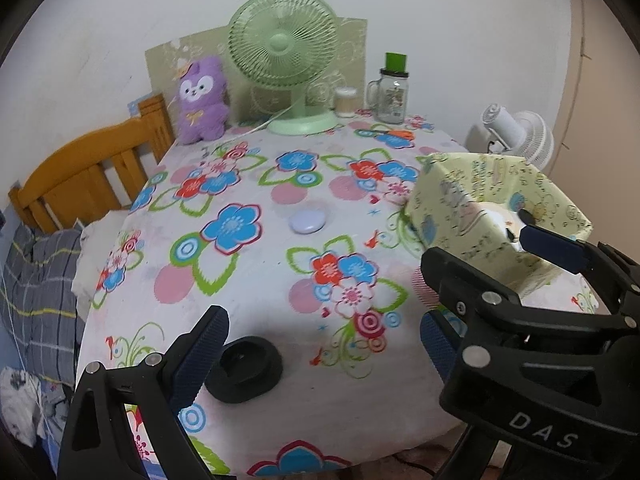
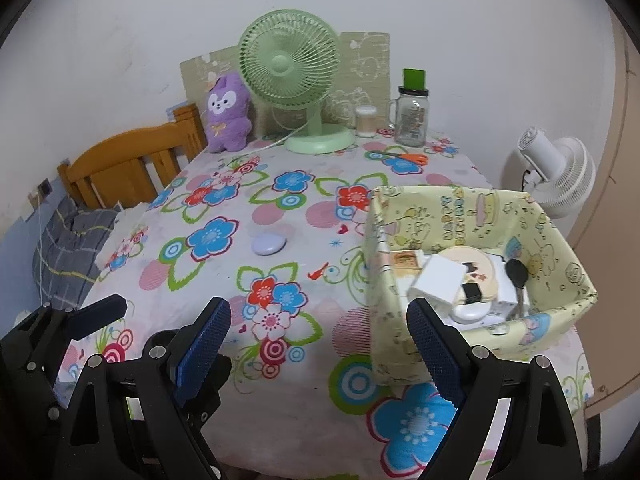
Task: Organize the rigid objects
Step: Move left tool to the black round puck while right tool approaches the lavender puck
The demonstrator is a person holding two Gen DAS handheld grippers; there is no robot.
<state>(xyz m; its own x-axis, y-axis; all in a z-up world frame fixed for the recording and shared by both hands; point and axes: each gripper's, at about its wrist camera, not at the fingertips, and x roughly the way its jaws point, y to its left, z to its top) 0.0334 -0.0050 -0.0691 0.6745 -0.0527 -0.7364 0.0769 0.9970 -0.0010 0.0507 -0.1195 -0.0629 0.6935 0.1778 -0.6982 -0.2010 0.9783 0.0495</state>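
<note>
Plainly, both the left gripper and the right gripper hang released and empty. With the black ring beside the left finger near the surface's edge, a clumsy approach could knock it off, away from the box.

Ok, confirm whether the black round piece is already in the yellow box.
No, the black round piece lies on the tablecloth, well apart from the yellow box.

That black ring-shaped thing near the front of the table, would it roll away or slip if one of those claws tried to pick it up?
The black ring lies flat and squat on the tablecloth, so it probably won't roll. It looks rigid, likely keeping its shape when pinched. Its smooth, rounded rim might slip, though the textured pads should help.
</note>
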